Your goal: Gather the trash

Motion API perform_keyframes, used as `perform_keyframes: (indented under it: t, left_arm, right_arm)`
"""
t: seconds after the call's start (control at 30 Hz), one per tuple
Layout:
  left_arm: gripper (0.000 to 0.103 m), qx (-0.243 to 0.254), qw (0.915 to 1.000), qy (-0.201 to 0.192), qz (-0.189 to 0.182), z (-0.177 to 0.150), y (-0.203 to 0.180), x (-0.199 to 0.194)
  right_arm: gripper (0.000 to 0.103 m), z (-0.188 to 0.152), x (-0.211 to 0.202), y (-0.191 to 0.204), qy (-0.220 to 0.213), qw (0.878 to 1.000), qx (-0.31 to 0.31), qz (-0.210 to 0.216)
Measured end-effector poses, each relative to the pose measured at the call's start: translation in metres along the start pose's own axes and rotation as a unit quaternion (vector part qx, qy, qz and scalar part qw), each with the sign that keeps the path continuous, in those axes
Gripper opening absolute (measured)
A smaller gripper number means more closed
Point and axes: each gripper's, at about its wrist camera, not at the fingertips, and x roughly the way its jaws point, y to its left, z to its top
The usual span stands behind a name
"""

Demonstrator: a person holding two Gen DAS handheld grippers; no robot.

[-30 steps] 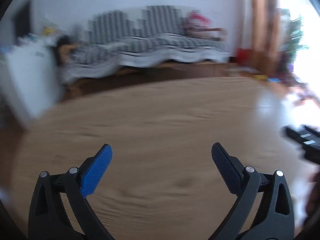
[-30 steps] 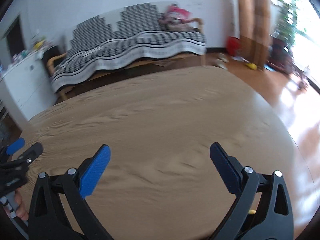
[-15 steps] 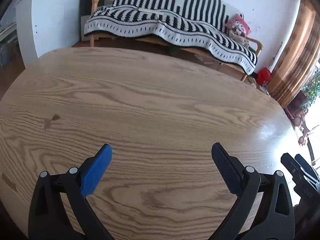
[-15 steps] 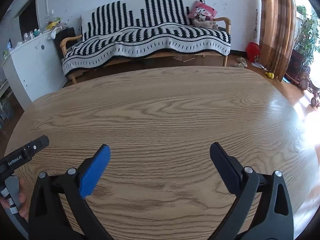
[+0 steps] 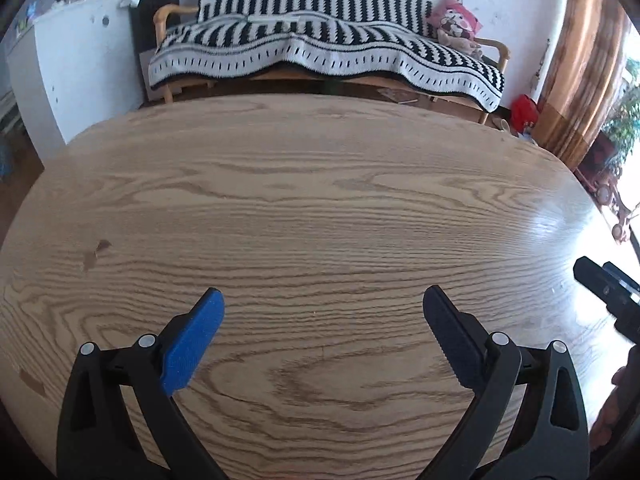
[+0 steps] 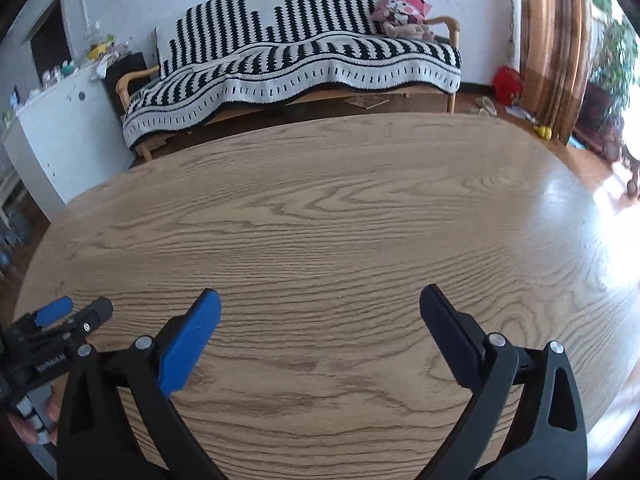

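Oval oak-grain bench (image 5: 320,208), left tongs (image 5: 322,312) spread, right tongs (image 6: 320,308) spread, striped knit sofa throw (image 6: 296,68), yellow floor object (image 6: 543,131) in right view only

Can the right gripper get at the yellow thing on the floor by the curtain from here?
Probably not. The right gripper hangs open above the wooden table, and the yellow thing lies on the floor beyond the table's far edge, with the whole tabletop between them.

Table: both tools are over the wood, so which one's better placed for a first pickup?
Right, marginally. The left tool and right tool both hang open over the table, with no trash on it. Loose floor bits, like the yellow object, lie toward the right.
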Motion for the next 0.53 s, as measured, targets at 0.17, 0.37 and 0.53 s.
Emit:
perform_keyframes:
  t: [0.17,0.37,0.53]
  left_arm:
    - [0.097,0.042,0.9979,-0.027,0.041,-0.003,-0.009,-0.003]
    - [0.097,0.031,0.9989,-0.026,0.025,-0.004,-0.007,0.003]
    - [0.097,0.037,0.9982,-0.015,0.045,-0.002,-0.005,0.013]
  right_arm:
    - [0.096,0.000,0.001,-0.001,0.005,1.000,0.006,0.011]
    - [0.096,-0.001,0.008,0.009,0.016,1.000,-0.020,-0.003]
    - [0.096,-0.002,0.025,0.016,0.038,0.999,-0.037,-0.007]
